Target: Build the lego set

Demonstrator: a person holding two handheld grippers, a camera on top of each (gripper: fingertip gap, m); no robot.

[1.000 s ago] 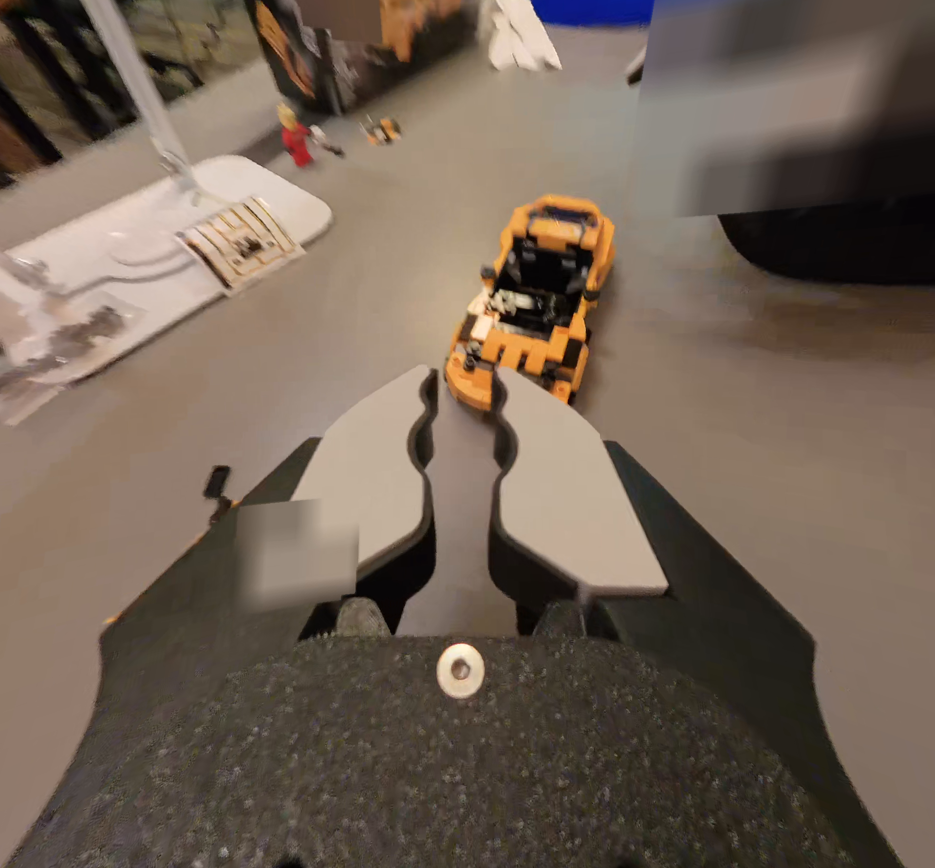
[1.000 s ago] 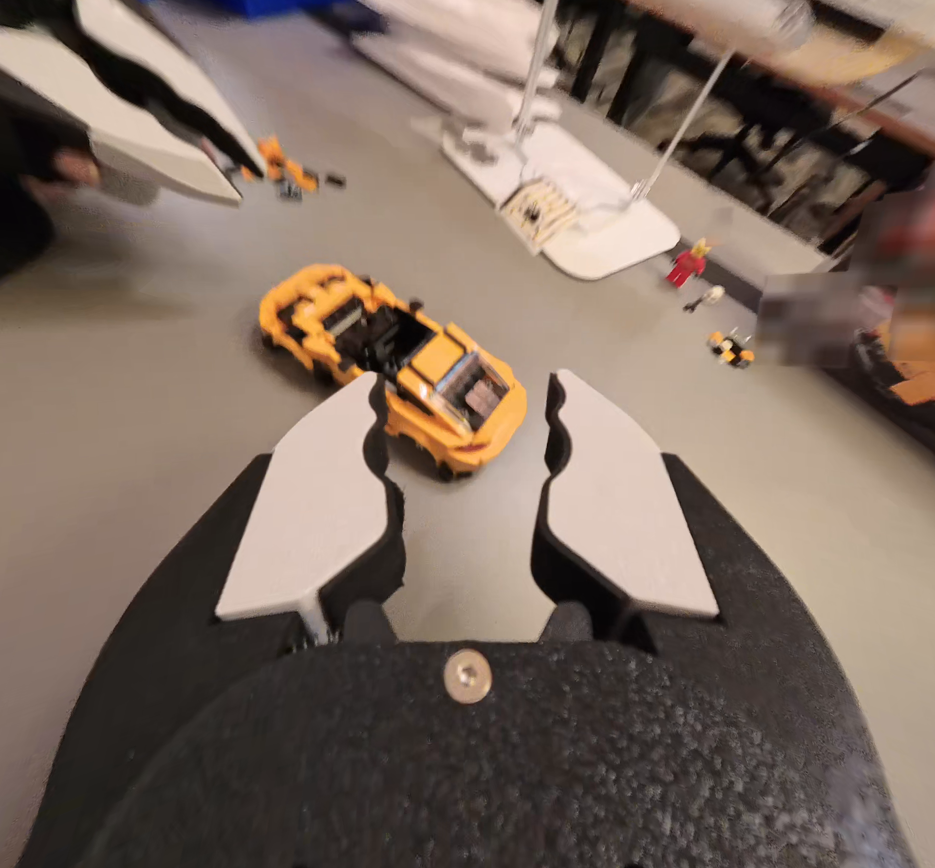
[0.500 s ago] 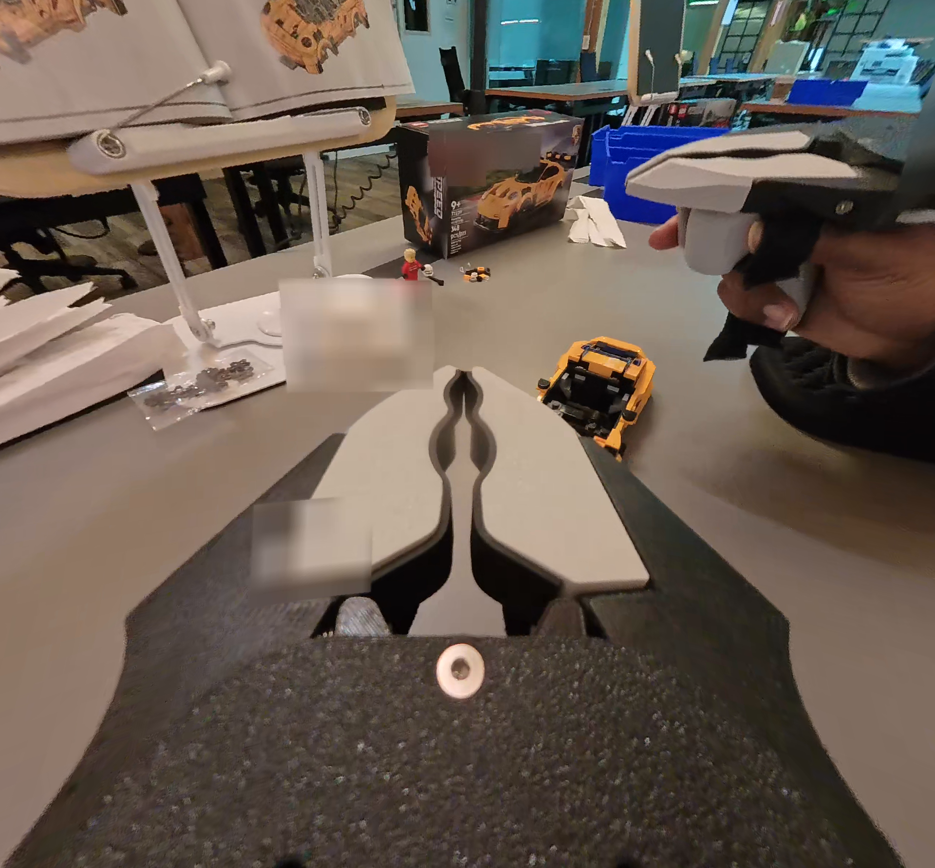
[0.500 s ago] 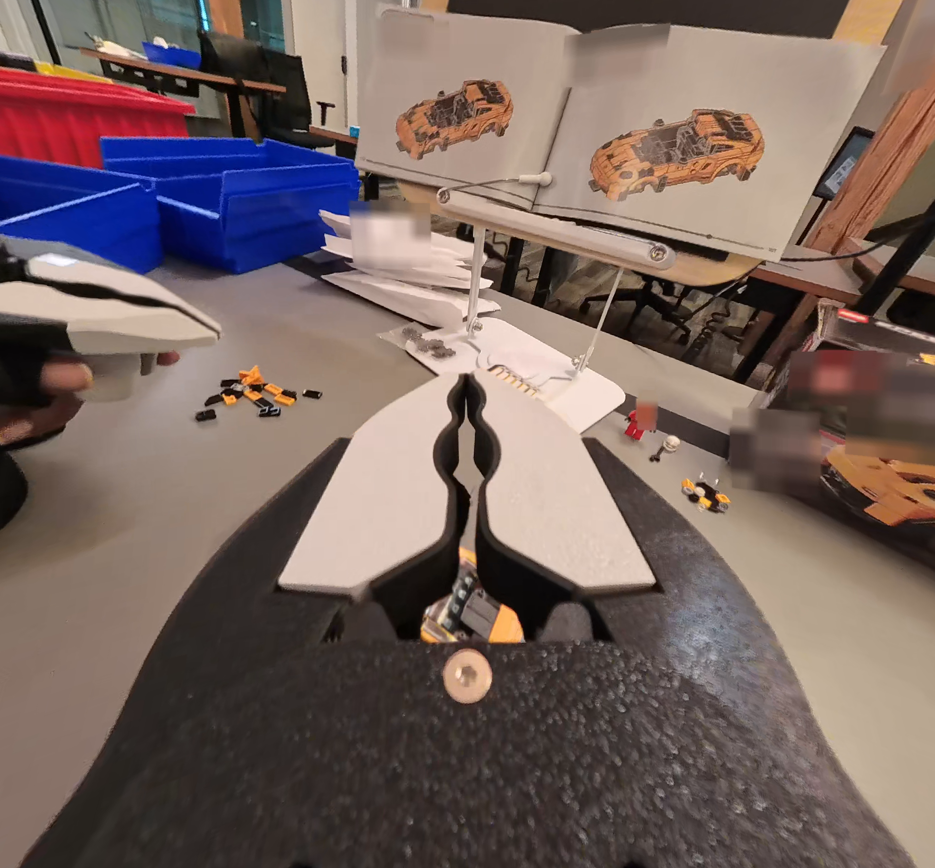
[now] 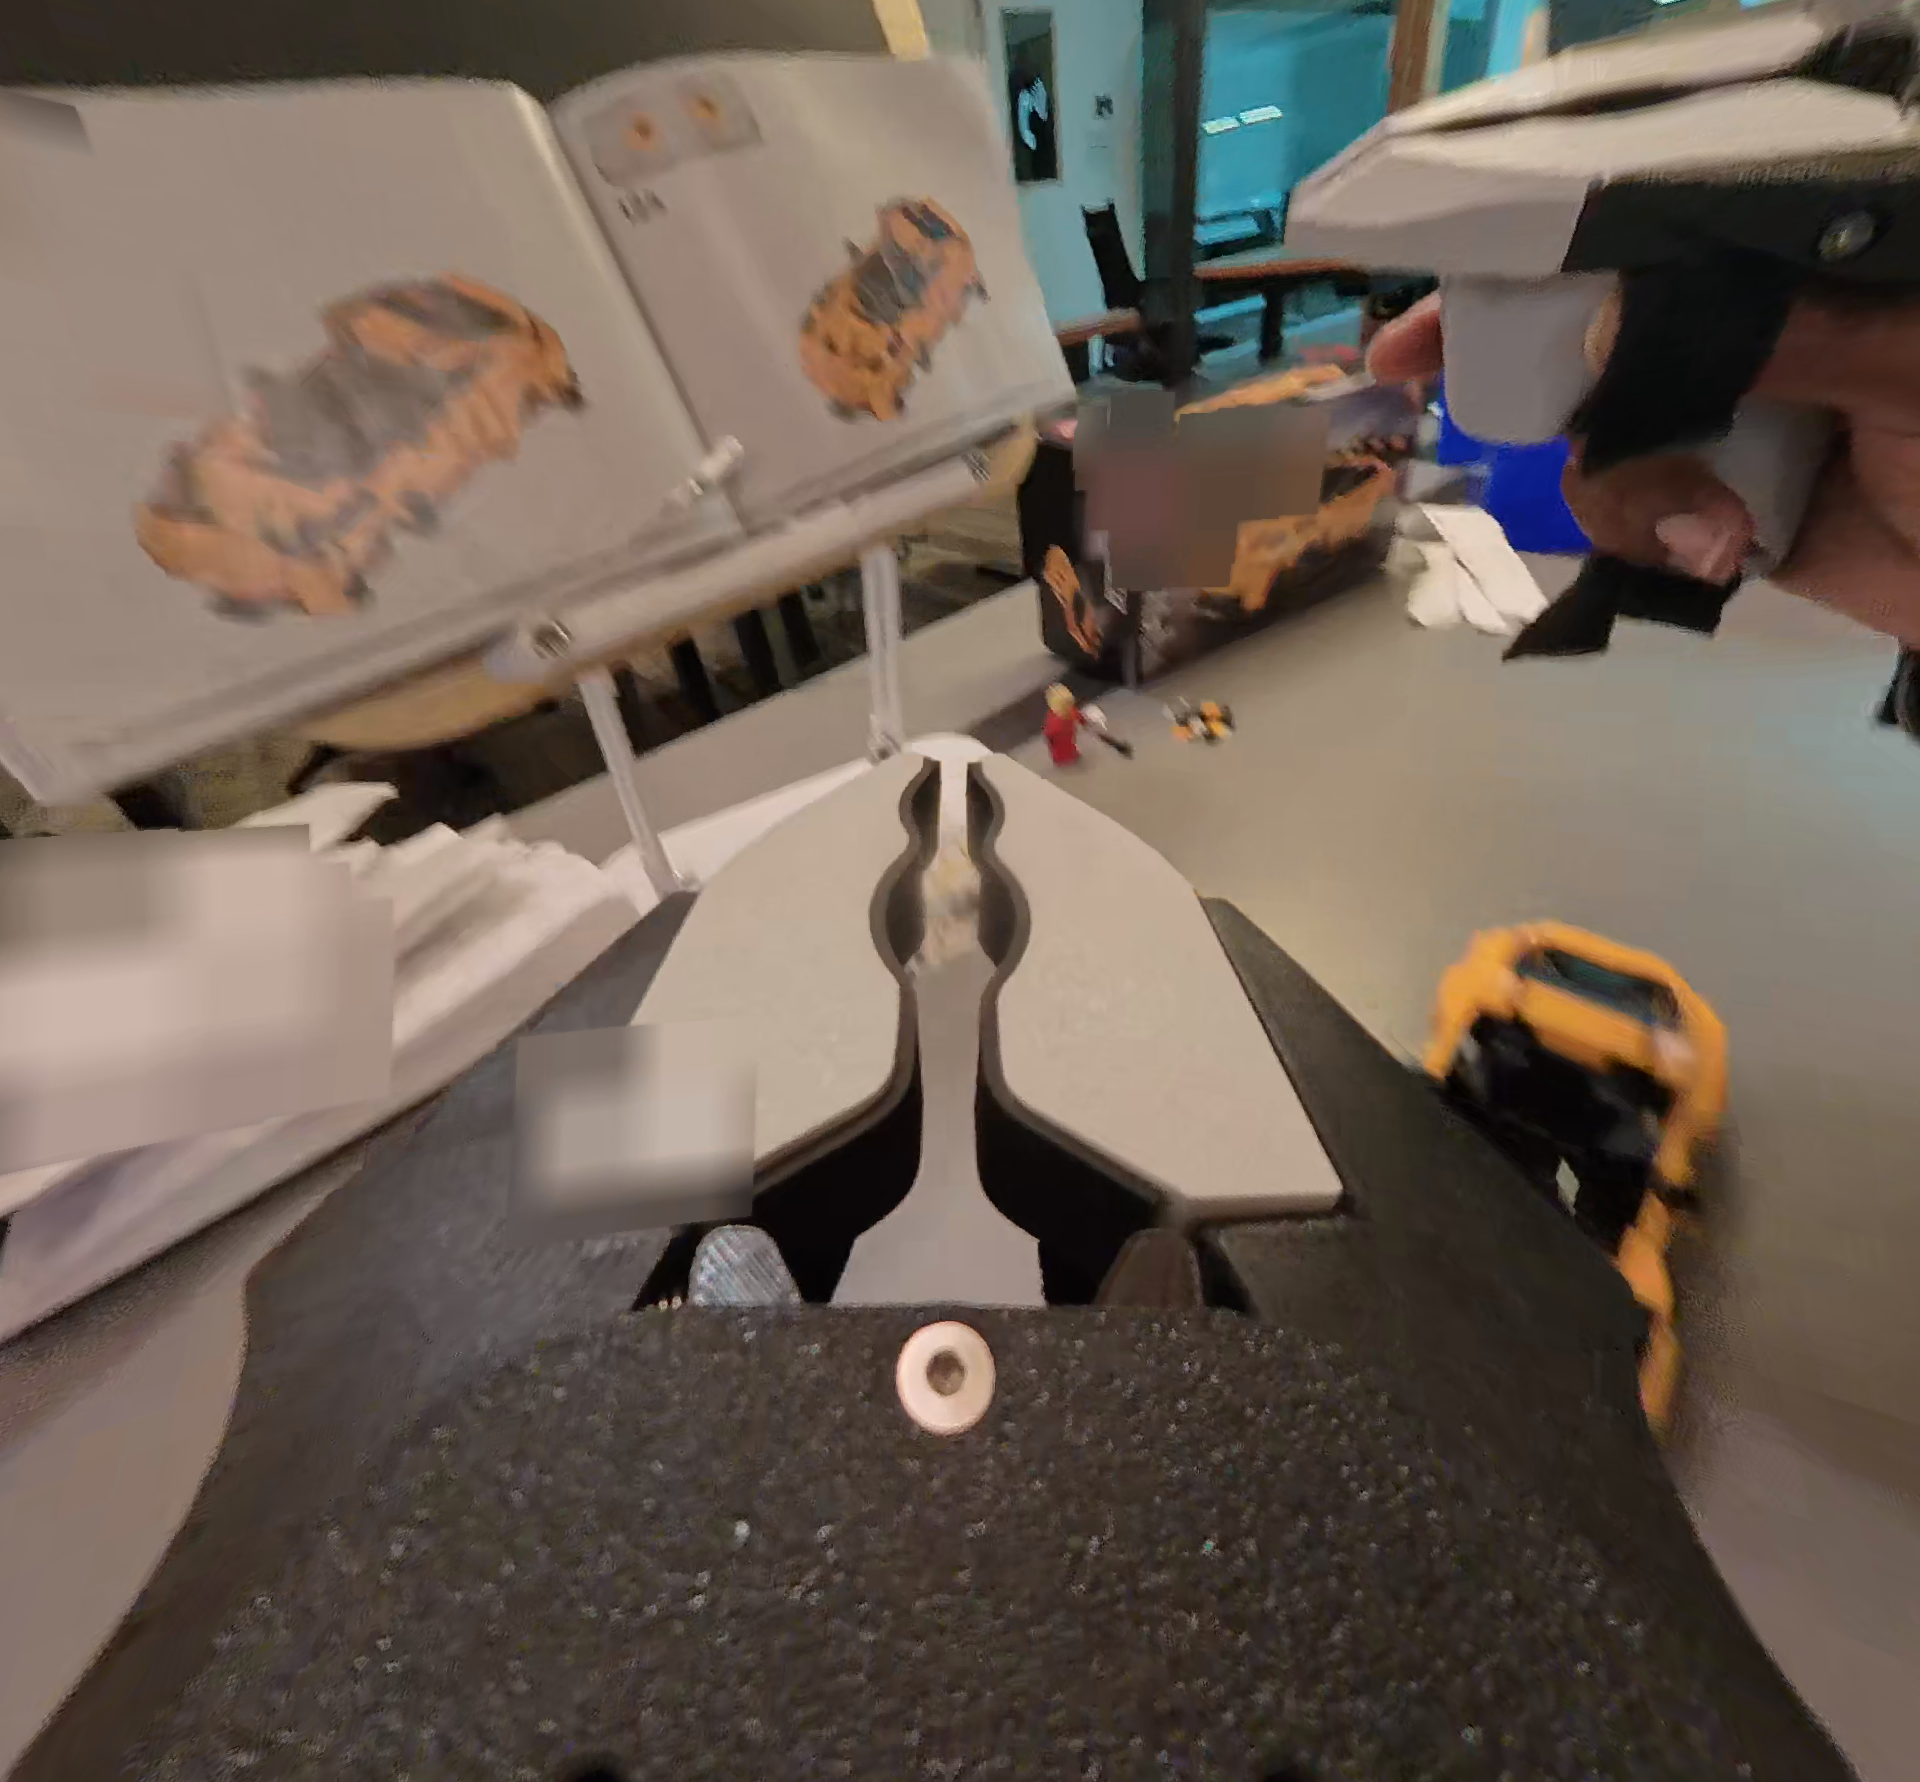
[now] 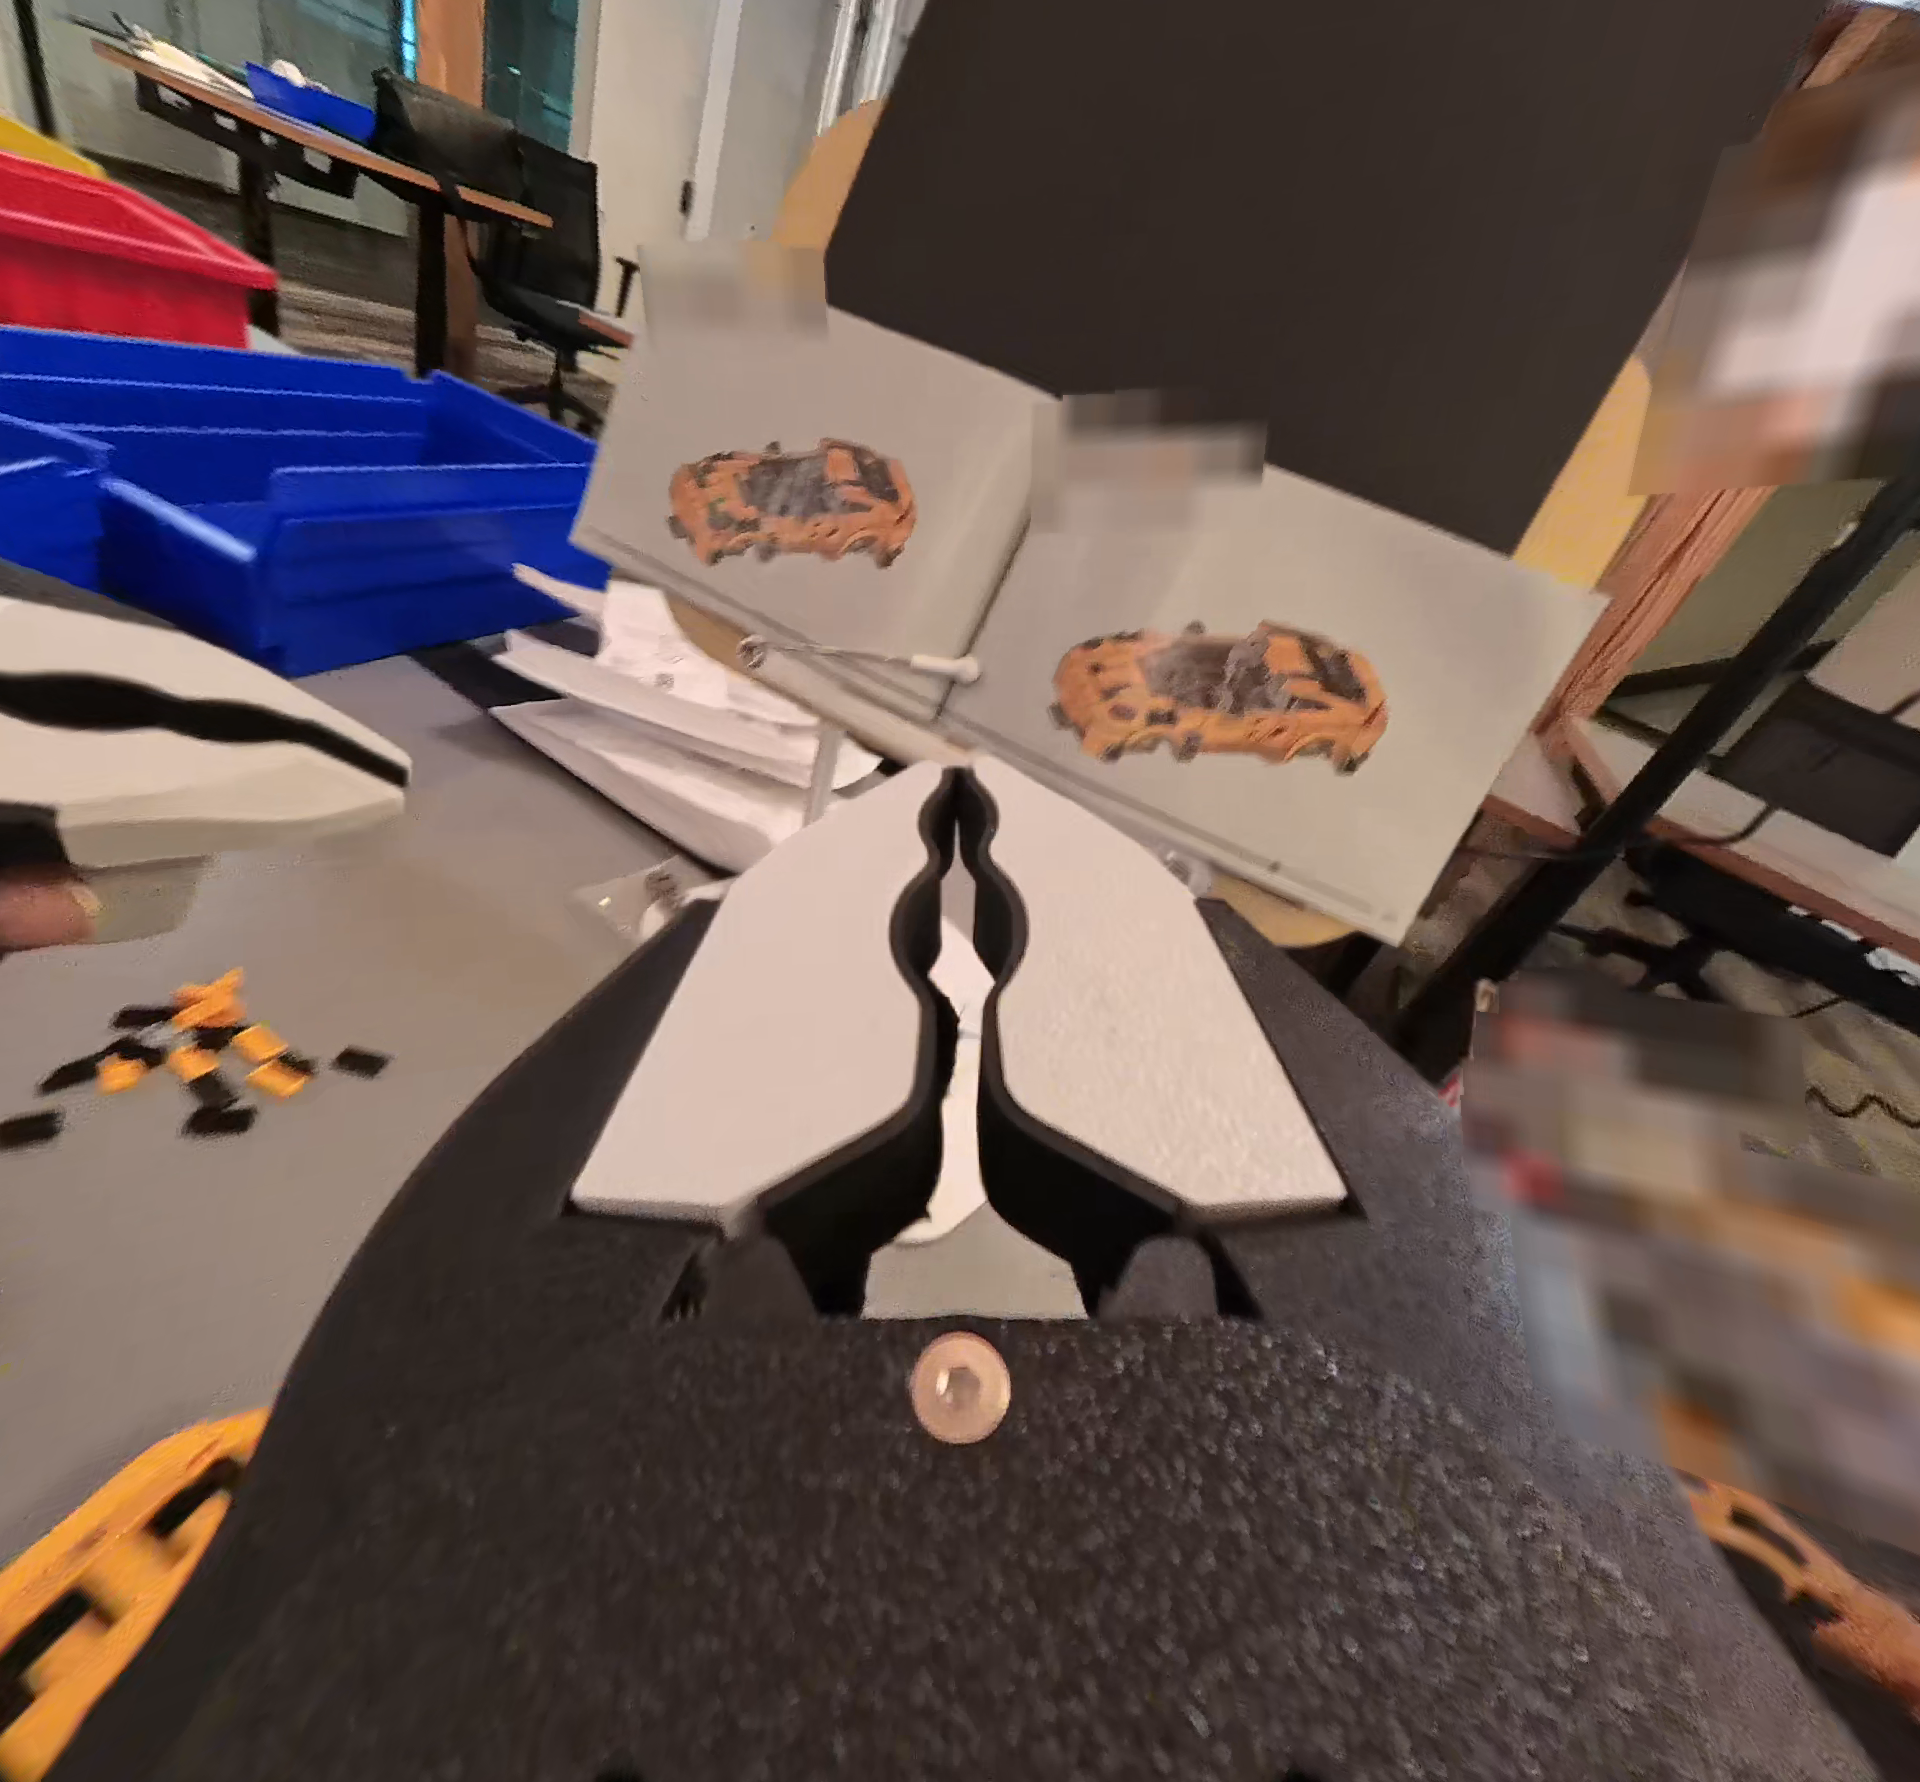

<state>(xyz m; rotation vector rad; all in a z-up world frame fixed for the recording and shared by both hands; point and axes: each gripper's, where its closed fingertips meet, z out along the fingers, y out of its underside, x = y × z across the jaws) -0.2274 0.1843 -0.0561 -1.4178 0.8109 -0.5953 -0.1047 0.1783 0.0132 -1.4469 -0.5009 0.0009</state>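
Item count, as visible:

- Orange lego car (image 5: 1569, 1057): one, on the table at near right in the left wrist view.
- Grippers: two, the left gripper (image 5: 943, 776) and the right gripper (image 6: 954, 782).
- Instruction booklet (image 6: 1091, 631): one, open on a stand, showing two car pictures.
- Red minifigure (image 5: 1062, 737): one, far centre.
- Set box (image 5: 1205, 548): one.
- Blue bins (image 6: 312, 506): several, stacked far left; exact number unclear.
- Red bin (image 6: 104, 262): one.
- Loose orange and black pieces (image 6: 197, 1057): a small scatter, too blurred to count.

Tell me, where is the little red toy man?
In the left wrist view, the little red toy man stands on the grey table, before the black box, beside a small orange piece.
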